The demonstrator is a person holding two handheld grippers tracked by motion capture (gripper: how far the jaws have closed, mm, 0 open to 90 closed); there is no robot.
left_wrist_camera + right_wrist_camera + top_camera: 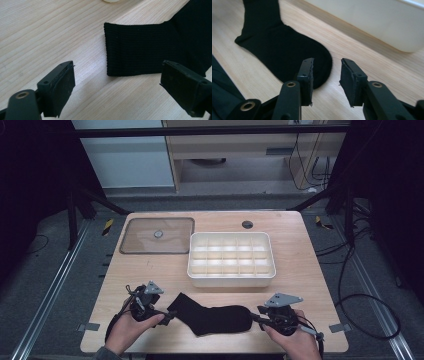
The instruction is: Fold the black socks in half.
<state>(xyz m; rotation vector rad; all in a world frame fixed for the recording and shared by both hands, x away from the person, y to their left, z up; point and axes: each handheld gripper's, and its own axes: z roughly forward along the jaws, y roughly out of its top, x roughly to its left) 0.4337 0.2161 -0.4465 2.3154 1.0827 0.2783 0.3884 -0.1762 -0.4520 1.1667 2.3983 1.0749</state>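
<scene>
The sock (212, 317) lies flat just in front of the box (231, 259). My left gripper (117, 85) gapes wide at its cuff, my right gripper (326, 77) half-open at its toe, both empty. Pinching too shallow, I'd likely bunch the cloth or lose it.

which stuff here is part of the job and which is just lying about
In the job:
sock, flat on the table
left gripper, open at the cuff
right gripper, open at the toe

Lying about:
tray, white, with compartments
lid, clear
table
</scene>
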